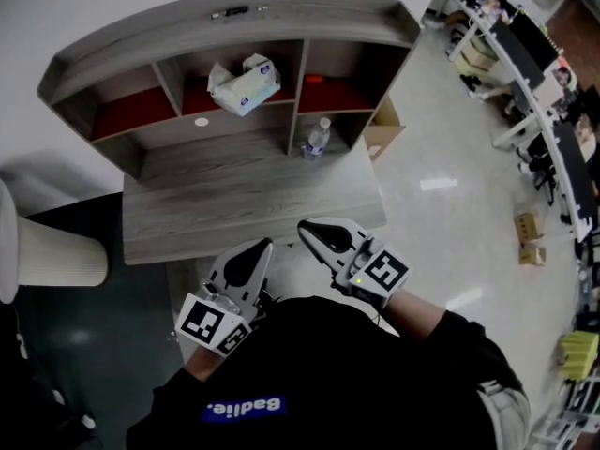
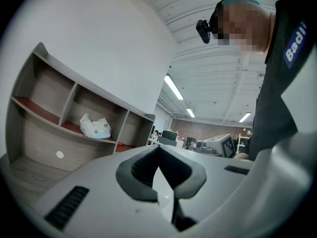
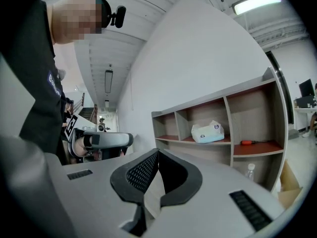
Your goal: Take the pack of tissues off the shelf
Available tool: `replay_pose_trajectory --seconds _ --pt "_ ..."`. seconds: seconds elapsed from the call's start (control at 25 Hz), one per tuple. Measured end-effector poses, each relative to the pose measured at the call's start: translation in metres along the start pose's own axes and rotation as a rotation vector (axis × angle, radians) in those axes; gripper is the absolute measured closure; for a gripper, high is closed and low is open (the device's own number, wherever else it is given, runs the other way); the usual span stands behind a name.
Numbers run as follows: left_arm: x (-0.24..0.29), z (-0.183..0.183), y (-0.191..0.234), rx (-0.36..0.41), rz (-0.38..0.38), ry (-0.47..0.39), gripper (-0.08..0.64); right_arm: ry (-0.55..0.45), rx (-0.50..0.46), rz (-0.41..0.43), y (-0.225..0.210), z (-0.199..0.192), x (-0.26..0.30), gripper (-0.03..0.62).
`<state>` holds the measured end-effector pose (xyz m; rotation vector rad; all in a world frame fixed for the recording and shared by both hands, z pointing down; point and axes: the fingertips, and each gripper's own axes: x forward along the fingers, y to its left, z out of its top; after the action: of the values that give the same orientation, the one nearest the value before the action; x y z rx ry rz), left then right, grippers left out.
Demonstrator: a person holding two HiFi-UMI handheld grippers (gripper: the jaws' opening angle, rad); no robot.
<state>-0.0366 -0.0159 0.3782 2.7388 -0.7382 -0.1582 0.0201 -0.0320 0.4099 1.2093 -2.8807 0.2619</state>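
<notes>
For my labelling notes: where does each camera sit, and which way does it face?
Head view: on the person's head, facing steeply down at desk and shelf; left gripper, right gripper, black sleeves show.
Left gripper view: on the left gripper, along its shut fingers; shelf at left, torso at right.
Right gripper view: on the right gripper, along its shut fingers; shelf at right, torso and left gripper at left.
Shared: all show the pack of tissues on the shelf.

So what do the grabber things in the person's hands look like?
Both the left gripper and right gripper are white shells tapering to pointed tips, with dark ribbed pads inside. Each carries a cube with black square markers. The person's sleeves are black.
</notes>
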Motion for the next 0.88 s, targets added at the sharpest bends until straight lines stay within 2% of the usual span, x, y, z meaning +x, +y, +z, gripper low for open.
replay_pose_trajectory --seconds 0.4,0.88 --pt "0.000 0.002 0.039 -0.050 -0.015 -0.002 0.563 0.021 -0.005 -0.042 -0.017 0.002 0.029 0.563" --pt "0.051 0.021 0.051 -0.023 0.053 -0.034 0.563 0.041 -0.048 0.052 -0.075 0.015 0.040 0.561"
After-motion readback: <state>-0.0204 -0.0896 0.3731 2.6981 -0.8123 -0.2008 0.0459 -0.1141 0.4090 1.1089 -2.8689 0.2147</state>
